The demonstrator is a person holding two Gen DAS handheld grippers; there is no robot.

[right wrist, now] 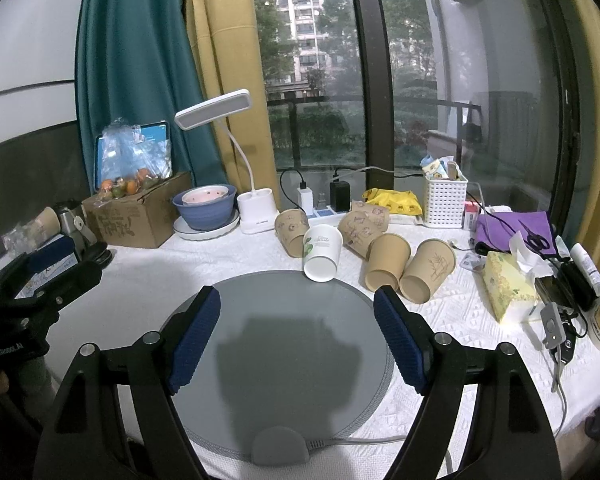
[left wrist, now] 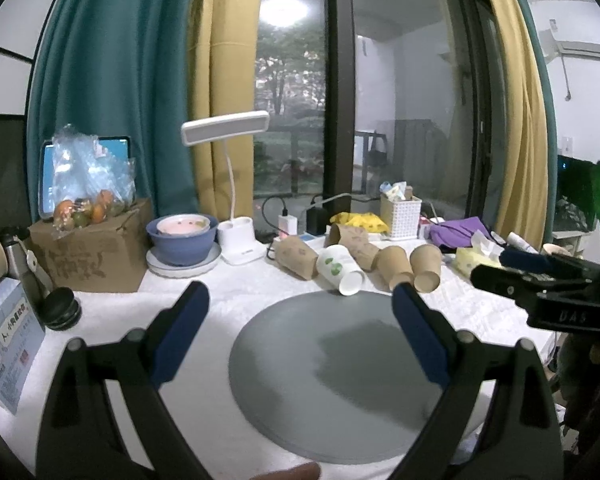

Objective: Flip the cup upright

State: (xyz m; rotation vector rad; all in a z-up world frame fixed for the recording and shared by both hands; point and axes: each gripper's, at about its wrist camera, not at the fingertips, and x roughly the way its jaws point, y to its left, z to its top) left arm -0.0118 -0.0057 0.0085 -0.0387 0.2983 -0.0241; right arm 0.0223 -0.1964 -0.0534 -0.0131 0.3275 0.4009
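Five paper cups lie on their sides at the far edge of a round grey mat (right wrist: 284, 360) on the white tablecloth (right wrist: 460, 344). The white cup (right wrist: 321, 252) with green leaf print sits in the middle of the group, its open mouth facing near and just touching the mat's far rim. Left of it lies a brown printed cup (right wrist: 291, 232); behind and to its right another brown printed cup (right wrist: 362, 228). Further right, two plain brown cups (right wrist: 386, 262) (right wrist: 428, 272) lie side by side, mouths toward the near side.

Both tools hover above the mat, well apart from the cups. The left gripper (left wrist: 300, 300) has its blue pads (left wrist: 180, 332) spread wide with nothing between them. The right gripper (right wrist: 297, 308) is likewise spread wide and empty.

At the far left stand a cardboard box (right wrist: 136, 212) with a bag of fruit on top, a blue bowl (right wrist: 206, 206) on a plate, and a white desk lamp (right wrist: 252, 200). On the right are a white basket (right wrist: 444, 200), a yellow tissue pack (right wrist: 508, 284) and a purple cloth (right wrist: 512, 226).
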